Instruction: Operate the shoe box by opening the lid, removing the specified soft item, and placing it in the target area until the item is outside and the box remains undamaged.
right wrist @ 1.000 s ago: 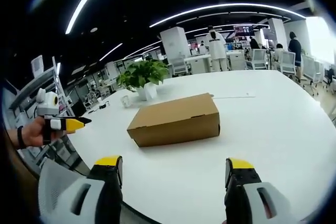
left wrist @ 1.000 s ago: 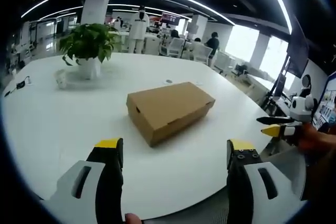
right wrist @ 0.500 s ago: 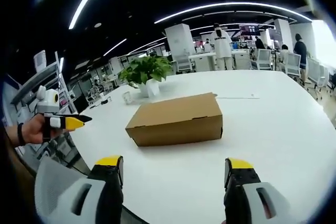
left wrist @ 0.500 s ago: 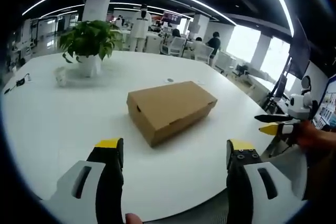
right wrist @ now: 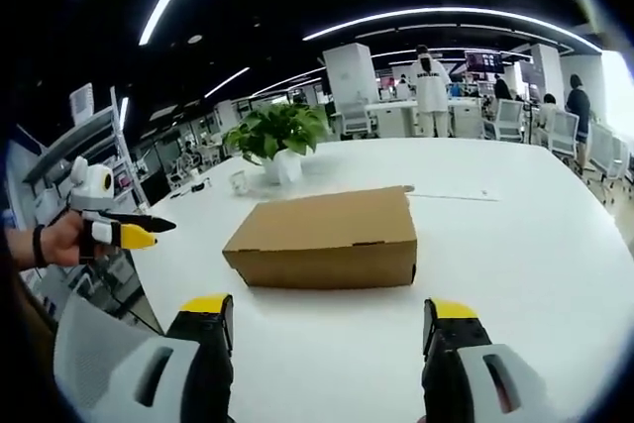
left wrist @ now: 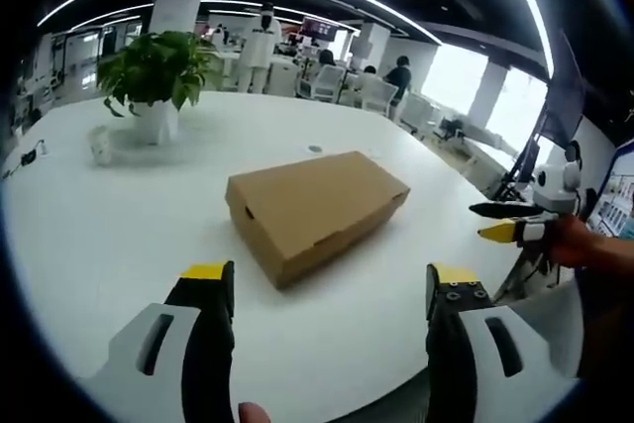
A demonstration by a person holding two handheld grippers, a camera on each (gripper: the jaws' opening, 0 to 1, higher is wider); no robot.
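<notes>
A closed brown cardboard shoe box (left wrist: 312,208) lies on a round white table (left wrist: 119,225), its lid down; the same shoe box (right wrist: 327,240) fills the middle of the right gripper view. My left gripper (left wrist: 327,289) stands open just short of the box, nothing between its jaws. My right gripper (right wrist: 327,322) is open too, near the table edge in front of the box. The right gripper (left wrist: 510,222) enters the left gripper view at the right, held by a hand. At the left of the right gripper view the left gripper (right wrist: 124,230) shows. The box's contents are hidden.
A potted green plant (left wrist: 154,76) in a white pot stands at the far side of the table, with a small white cup (left wrist: 99,146) beside it. Behind are office desks, chairs and several people. The table (right wrist: 535,274) has bare surface around the box.
Both cameras have drawn a little closer to the box, which looks larger now. The box itself has not moved and both grippers stay open.
</notes>
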